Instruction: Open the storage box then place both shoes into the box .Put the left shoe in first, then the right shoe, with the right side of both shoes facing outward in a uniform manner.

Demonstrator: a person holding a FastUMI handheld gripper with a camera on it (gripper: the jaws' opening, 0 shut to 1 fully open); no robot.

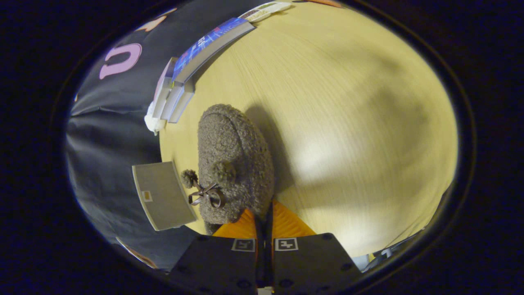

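Hand-held gripper [264, 217]: fingers nearly together, pinching the heel edge of the fuzzy grey shoe [233, 164] | shoe: lying on the wooden surface [348, 123] – pom-poms and bow on top | books [192, 69]: beyond the shoe, at the surface edge

No text can be read with certainty here. The blue box [213, 43] at the far edge of the tabletop [348, 123] carries white printing, but it is too blurred to make out. Each finger of the tongs [264, 217] bears a small square marker with a black and white pattern, not letters. The grey card [163, 194] beside the fuzzy shoe [233, 159] has a small label, too small to read.
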